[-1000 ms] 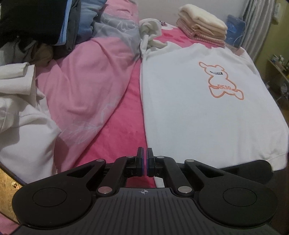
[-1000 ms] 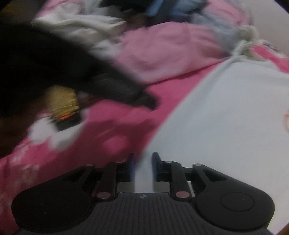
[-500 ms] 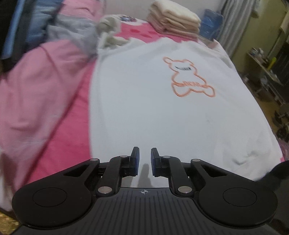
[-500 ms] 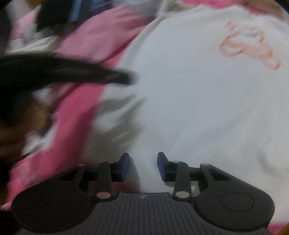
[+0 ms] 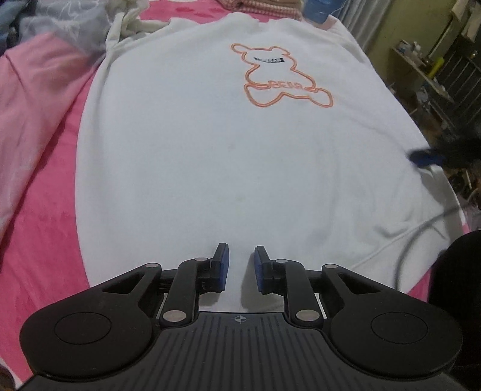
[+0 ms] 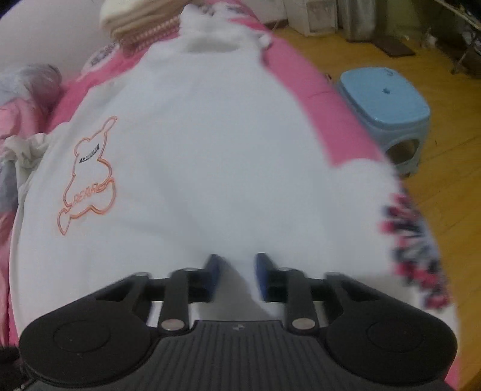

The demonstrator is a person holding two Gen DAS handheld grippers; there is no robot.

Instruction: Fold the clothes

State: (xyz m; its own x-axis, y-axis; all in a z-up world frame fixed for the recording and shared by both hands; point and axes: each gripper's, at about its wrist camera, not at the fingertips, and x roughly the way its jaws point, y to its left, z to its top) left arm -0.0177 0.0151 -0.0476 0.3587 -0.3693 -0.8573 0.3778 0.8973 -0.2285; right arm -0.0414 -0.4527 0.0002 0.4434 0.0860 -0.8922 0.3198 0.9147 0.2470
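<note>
A white sweatshirt point(image 5: 210, 135) with an orange bear outline point(image 5: 279, 78) lies spread flat on the pink bed. My left gripper point(image 5: 241, 267) hovers over its near hem. The jaws are opening, and only flat cloth shows below the gap. In the right wrist view the same sweatshirt point(image 6: 195, 150) runs away from me, with the bear print point(image 6: 90, 174) on the left. My right gripper point(image 6: 237, 273) is low over the cloth with its jaws closing. A soft ridge of white fabric sits in the gap, and the pads are not pressing on it. Its blurred blue tip point(image 5: 427, 156) shows at the shirt's right edge.
A rumpled pink quilt point(image 5: 36, 99) lies left of the shirt on the pink sheet point(image 5: 39, 240). Folded clothes point(image 6: 141, 24) are stacked at the bed's far end. A blue stool point(image 6: 384, 102) stands on the wooden floor beside the bed. A cluttered shelf point(image 5: 436, 69) is at the right.
My left gripper moved from the pink sheet onto the shirt's hem and its jaws parted. My right gripper swung across the shirt to its far side, rolling as it went.
</note>
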